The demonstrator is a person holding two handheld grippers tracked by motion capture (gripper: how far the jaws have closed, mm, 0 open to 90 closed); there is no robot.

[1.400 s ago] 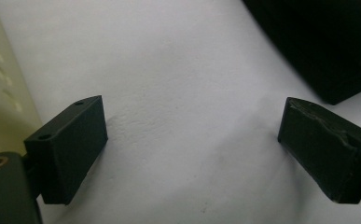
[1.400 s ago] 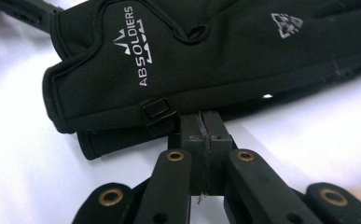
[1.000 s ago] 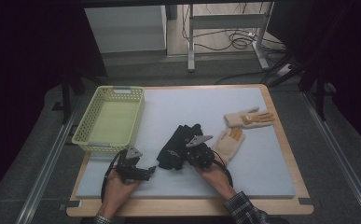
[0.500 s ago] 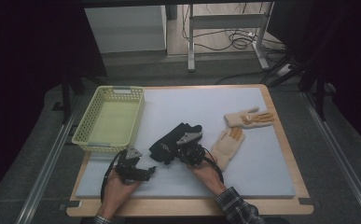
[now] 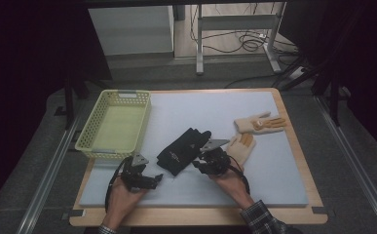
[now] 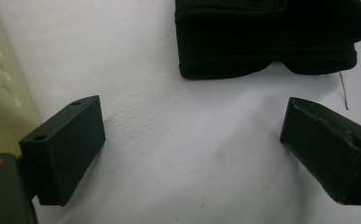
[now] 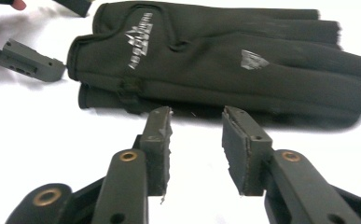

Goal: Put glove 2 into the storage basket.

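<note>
1. Since a second ago the black glove (image 5: pixel 182 150) has slid toward nine o'clock on the counter (image 5: pixel 283 195), away from the nearer tan glove (image 5: pixel 241 147), and now lies flat and free.
2. The right claw (image 5: pixel 201 162) gripped the glove a second ago. Its jaws have just been opening, with nothing between them now.
3. In the right gripper view the right claw (image 7: pixel 196 119) stands released, partly parted, its tips just short of the black glove's (image 7: pixel 215 60) near edge, over bare white mat.
4. The left claw (image 5: pixel 156 180) stays where it was, at about seven o'clock from the black glove.
5. In the left gripper view the left claw (image 6: pixel 192 121) is released, jaws spread wide over the bare mat, grasping nothing. The black glove's cuff (image 6: pixel 267 37) lies ahead at twelve o'clock, apart from the jaws.
6. The black glove rests near the middle of the counter, fingers pointing toward one o'clock.
7. The yellow basket (image 5: pixel 93 146) sits at ten o'clock from the glove, near the left claw.
8. A second tan glove (image 5: pixel 260 123) lies at two o'clock, close to the first.
</note>
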